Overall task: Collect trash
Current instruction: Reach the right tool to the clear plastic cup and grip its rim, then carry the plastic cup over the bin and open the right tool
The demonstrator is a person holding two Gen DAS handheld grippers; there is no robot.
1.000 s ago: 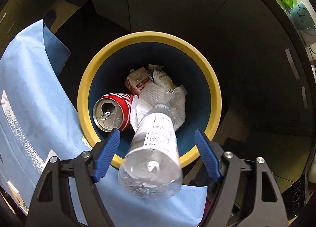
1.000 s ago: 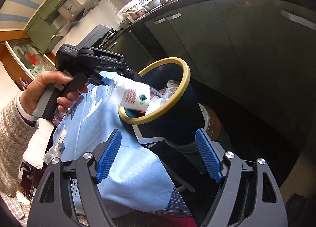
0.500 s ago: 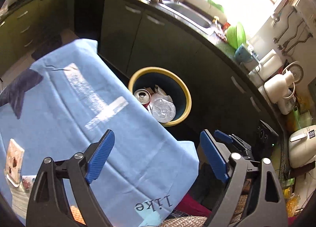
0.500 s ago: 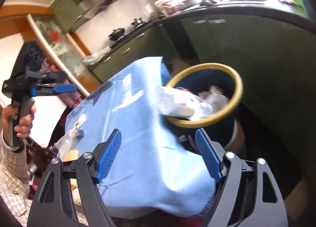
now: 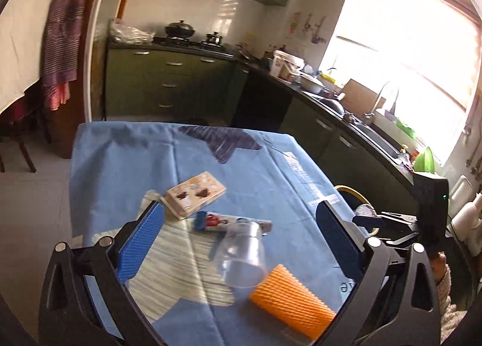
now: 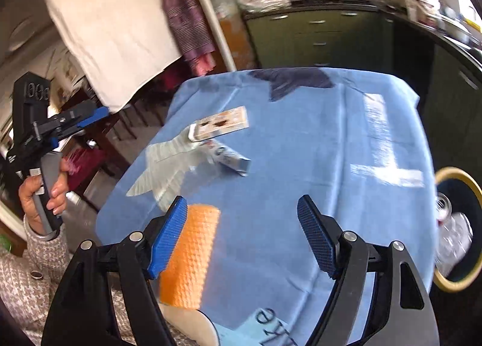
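Observation:
On the blue tablecloth (image 5: 247,165) lie a flat printed carton (image 5: 195,195), a toothpaste tube (image 5: 223,222), a clear plastic cup (image 5: 242,255) on its side and an orange ribbed cup (image 5: 289,300). My left gripper (image 5: 239,219) hovers above them; its jaws are opening, with nothing between them. My right gripper (image 6: 242,204) is open over the cloth, its left finger just beside the orange ribbed cup (image 6: 192,255). The carton (image 6: 223,126) and tube (image 6: 232,159) lie farther off. The yellow-rimmed bin (image 6: 452,171) holds a can (image 6: 442,201) and a clear bottle (image 6: 455,237).
The bin stands on the floor off the table's right edge, its rim (image 5: 352,192) just showing. Dark green kitchen cabinets (image 5: 168,83) and a counter with a sink (image 5: 361,132) run behind and to the right. A hand (image 6: 45,195) holds the left gripper (image 6: 90,118) at left.
Both grippers swung away from the bin and up over the table. The bottle left the left gripper and lies in the bin. The left jaws stand wider.

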